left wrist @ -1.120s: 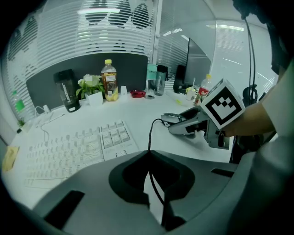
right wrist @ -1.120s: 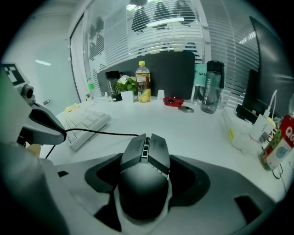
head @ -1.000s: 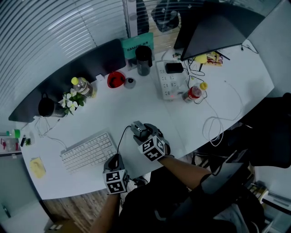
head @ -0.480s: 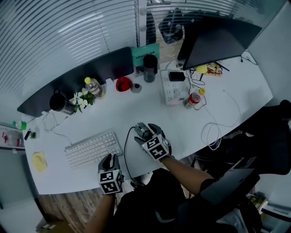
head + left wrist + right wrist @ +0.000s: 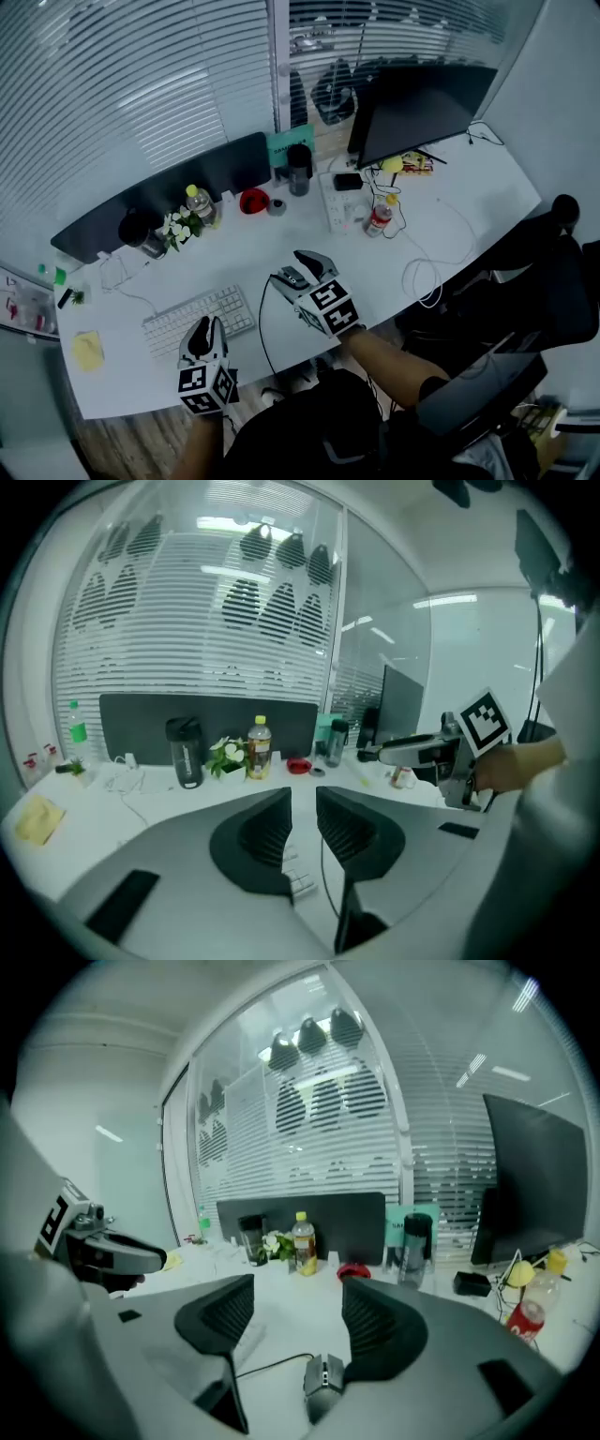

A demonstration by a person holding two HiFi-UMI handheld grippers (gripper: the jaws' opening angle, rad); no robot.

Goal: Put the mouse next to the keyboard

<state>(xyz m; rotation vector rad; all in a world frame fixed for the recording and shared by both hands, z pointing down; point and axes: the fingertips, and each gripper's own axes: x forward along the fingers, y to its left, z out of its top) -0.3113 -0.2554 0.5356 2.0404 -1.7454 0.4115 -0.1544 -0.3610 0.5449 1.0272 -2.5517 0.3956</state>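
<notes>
Right gripper view showed right gripper [image 5: 298,1290] jaws spread, closing; mouse [image 5: 323,1379] lay unpinched on desk [image 5: 281,1330] between them. Left gripper [image 5: 303,801] jaws stood slightly parted, empty.

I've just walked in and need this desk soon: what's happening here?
A person works two handheld grippers over a white desk. The right gripper hangs over a wired mouse lying on the desk right of the keyboard; the jaws are closing with the mouse low between them, not gripped. The left gripper hovers by the keyboard, jaws slightly apart, empty.
</notes>
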